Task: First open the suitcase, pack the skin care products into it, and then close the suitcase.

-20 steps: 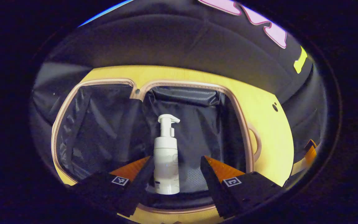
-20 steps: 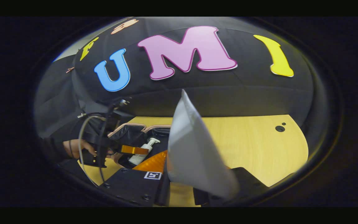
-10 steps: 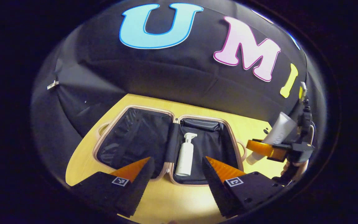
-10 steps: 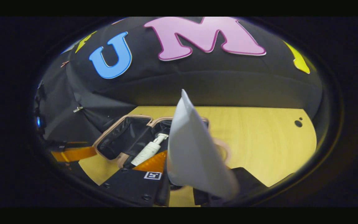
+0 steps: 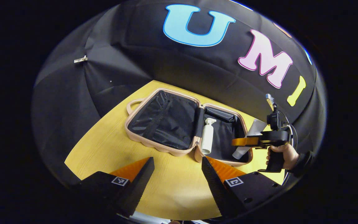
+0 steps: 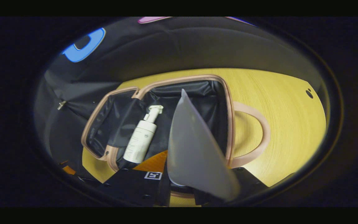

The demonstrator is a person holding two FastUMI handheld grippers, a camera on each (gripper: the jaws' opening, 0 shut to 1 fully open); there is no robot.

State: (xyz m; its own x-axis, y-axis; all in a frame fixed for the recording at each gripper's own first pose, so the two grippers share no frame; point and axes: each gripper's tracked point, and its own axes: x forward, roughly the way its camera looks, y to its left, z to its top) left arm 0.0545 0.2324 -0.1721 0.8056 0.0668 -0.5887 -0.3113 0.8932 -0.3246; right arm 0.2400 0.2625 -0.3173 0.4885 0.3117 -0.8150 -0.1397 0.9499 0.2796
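Table: a yellow wooden table [image 5: 104,137] is carrying the open suitcase [image 5: 154,146] before the black cloth wall.
Left gripper [image 5: 177,174]: jaws apart, empty — it is backing off, now hovering near the table's front edge.
Pump bottle [image 5: 207,138]: lying released in the suitcase's right half, so one product is packed.
Right gripper [image 5: 244,141]: clamped on the white tube [image 6: 194,155], moving in over that same half.
Views: the left gripper view is showing the holding hand [image 5: 283,153]; the right gripper view is showing the suitcase handle [image 6: 261,133].
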